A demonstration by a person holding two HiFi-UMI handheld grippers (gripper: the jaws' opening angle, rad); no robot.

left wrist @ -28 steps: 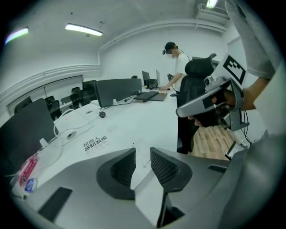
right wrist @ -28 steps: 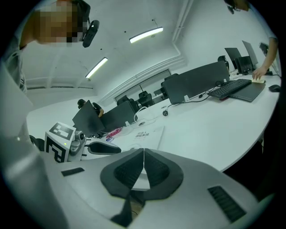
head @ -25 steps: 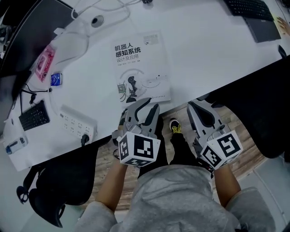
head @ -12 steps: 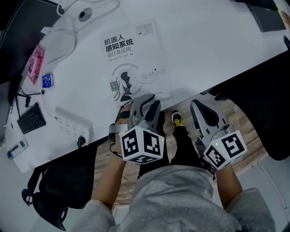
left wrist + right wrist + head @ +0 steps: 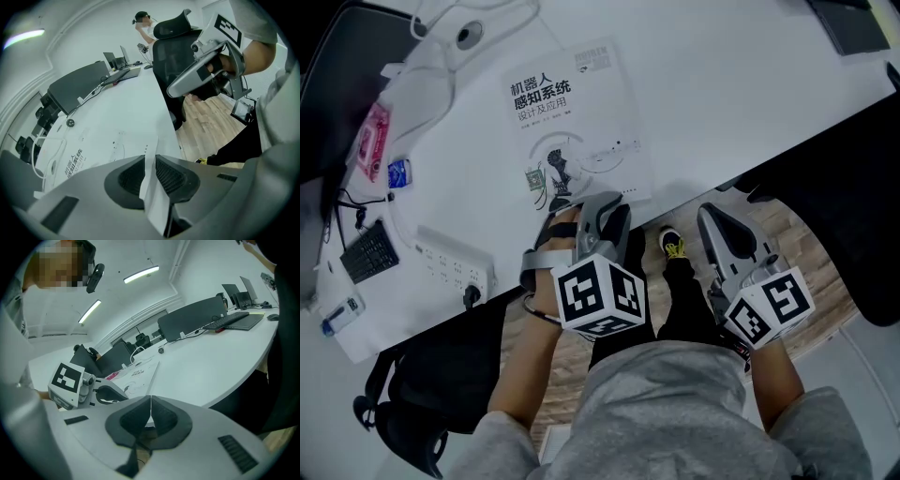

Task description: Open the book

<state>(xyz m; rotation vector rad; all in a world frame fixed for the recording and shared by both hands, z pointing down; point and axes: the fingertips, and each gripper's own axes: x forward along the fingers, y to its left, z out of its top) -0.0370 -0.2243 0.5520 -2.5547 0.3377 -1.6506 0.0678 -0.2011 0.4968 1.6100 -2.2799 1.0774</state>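
The book (image 5: pixel 572 122) is seen lying closed and face up on the white desk (image 5: pixel 722 103), in the upper middle of the head view, its lower edge close to the desk's near rim. At that lower edge, towards the right corner, the left gripper (image 5: pixel 598 204) is set steeply downward. In the left gripper view a thin white leaf (image 5: pixel 154 197) of the book (image 5: pixel 75 164) is lifted off the desk and is caught between the ribbed pads of the left gripper (image 5: pixel 151 164); the jaws have just been closing and are pinched on that leaf.

To the right, off the desk's rim and above the wooden floor (image 5: pixel 806 253), the right gripper (image 5: pixel 717 217) is held apart from the book. In the right gripper view its jaws are pressed together with nothing between them (image 5: pixel 150 401), and the book (image 5: pixel 136 376) is seen beyond them to the left.

Further out, a white power strip (image 5: pixel 455 258) is laid at the lower left of the desk, a small black keyboard (image 5: pixel 367 251) left of it, and a pink packet (image 5: pixel 370 141) at the upper left.
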